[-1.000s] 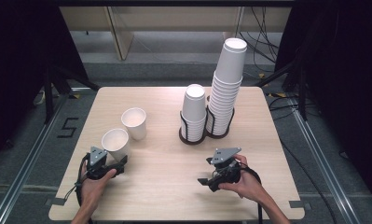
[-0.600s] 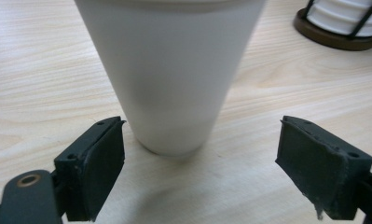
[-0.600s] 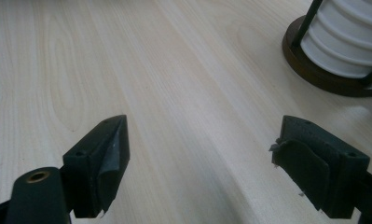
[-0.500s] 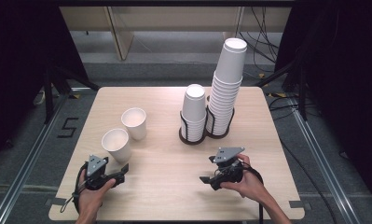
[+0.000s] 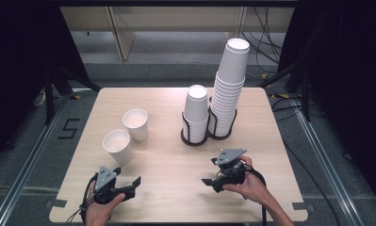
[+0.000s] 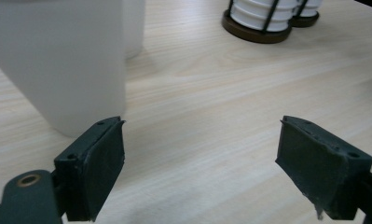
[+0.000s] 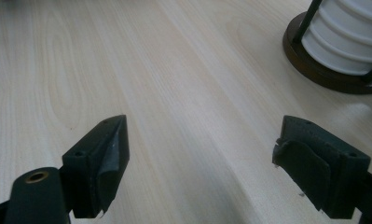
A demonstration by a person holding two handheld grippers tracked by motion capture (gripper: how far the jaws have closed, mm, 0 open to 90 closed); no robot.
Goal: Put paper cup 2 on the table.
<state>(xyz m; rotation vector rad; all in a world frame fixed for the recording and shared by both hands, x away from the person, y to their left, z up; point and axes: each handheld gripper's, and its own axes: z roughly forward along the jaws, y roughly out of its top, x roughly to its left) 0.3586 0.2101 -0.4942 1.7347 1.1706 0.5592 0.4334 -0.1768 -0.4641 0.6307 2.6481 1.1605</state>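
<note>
Two white paper cups stand upright on the wooden table (image 5: 167, 165), the nearer cup (image 5: 117, 146) in front of the farther cup (image 5: 135, 124). My left gripper (image 5: 133, 187) lies low near the front edge, just short of the nearer cup and clear of it. In the left gripper view its jaws stand wide apart around bare wood, with the nearer cup (image 6: 58, 60) beyond the left pad. My right gripper (image 5: 210, 184) rests at the front right, pointing left. The right gripper view shows its jaws apart with nothing between them.
A short cup stack (image 5: 196, 110) and a tall cup stack (image 5: 229, 84) stand mouth-down in dark wire holders at the back middle. The holder base (image 7: 323, 70) lies ahead and to the right of my right gripper. Dark floor and cables surround the table.
My left hand has drawn back from the nearer cup toward the front edge and slightly right. The cup stays where it stood. The right hand has kept still.
</note>
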